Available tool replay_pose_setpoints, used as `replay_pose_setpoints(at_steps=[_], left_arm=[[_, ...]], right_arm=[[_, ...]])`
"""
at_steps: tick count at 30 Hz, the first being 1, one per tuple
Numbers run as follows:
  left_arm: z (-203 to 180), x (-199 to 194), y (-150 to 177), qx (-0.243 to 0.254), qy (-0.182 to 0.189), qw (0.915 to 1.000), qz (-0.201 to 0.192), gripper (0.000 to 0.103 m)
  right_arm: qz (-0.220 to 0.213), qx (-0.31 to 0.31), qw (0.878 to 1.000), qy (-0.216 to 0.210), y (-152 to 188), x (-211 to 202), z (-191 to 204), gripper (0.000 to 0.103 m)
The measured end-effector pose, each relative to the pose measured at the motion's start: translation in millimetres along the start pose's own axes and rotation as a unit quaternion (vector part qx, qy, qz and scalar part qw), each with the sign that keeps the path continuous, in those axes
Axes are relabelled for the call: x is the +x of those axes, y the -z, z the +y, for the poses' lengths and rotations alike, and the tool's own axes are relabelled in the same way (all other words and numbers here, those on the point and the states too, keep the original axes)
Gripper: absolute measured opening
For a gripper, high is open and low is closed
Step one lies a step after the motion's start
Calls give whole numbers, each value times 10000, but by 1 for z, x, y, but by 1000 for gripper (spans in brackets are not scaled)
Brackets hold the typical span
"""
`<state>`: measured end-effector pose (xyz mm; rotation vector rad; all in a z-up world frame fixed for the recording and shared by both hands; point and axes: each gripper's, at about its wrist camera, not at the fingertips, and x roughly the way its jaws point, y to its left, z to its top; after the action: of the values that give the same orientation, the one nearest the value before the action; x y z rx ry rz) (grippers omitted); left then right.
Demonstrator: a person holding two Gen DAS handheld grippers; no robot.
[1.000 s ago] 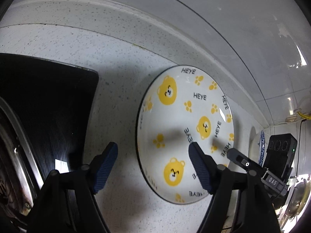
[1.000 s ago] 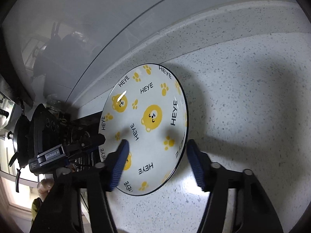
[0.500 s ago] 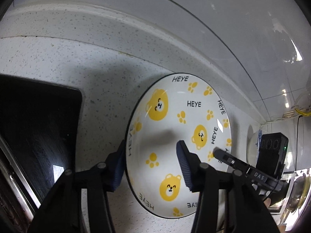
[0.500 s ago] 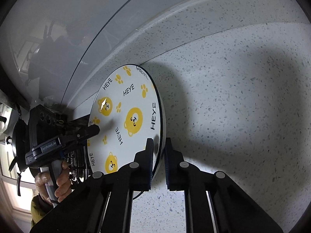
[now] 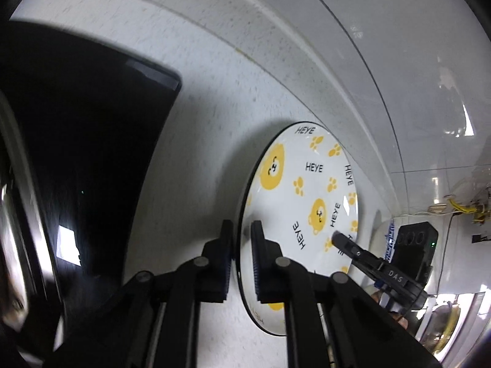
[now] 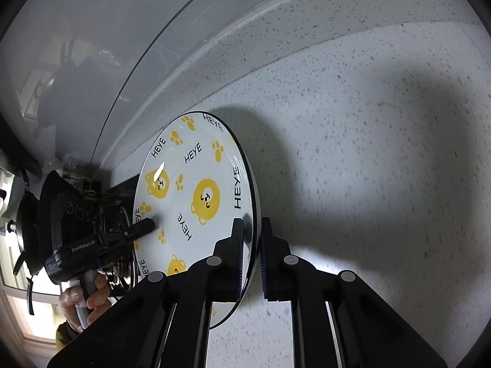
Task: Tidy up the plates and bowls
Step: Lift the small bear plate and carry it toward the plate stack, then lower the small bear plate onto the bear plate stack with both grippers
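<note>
- The plate lies on the speckled desk, close under the raised back ledge, with a gripper clamped on each side of its rim.
- The left gripper has just been closing and now pinches the rim narrow, one finger under the edge and one on the printed face; the right gripper grips the opposite rim the same way.
- Both holds sit only on the thin sloped lip. The glaze looks slick, so the rim could slide out of the pads if either side is raised faster than the other.
- Uneven lifting would tilt the plate and twist it inside the pads; a dropped edge would strike the hard desk and could chip.
- If the two hands drift apart or together while carrying, one grip would be pulled off the rim or the plate levered against the other.
- The ledge behind is near; pushing forward while lifting could knock the far rim against it.
- The black panel at the left, probably a cooktop though the view is dark, lies beside the plate; swinging that way too low risks a scrape.
</note>
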<state>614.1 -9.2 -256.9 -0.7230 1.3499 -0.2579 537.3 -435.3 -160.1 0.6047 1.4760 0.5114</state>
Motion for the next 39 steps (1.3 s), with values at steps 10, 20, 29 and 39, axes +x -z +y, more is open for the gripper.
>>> replay_pose_setpoints(at_steps=[10, 20, 29, 39], left_arm=[[-9, -12, 22, 71, 113, 9999, -40, 10], [-13, -66, 55, 617, 471, 9970, 69, 10], [-9, -151, 100, 1167, 780, 9901, 61, 10], [28, -160, 200, 1590, 624, 9848, 326, 11]], right_arm=[[-98, -179, 9996, 214, 41, -34, -2, 11], [-641, -147, 9973, 326, 111, -100, 12, 11], [-1143, -200, 9928, 298, 200, -150, 72, 11], [-1005, 6, 9947, 204, 284, -129, 59, 11]])
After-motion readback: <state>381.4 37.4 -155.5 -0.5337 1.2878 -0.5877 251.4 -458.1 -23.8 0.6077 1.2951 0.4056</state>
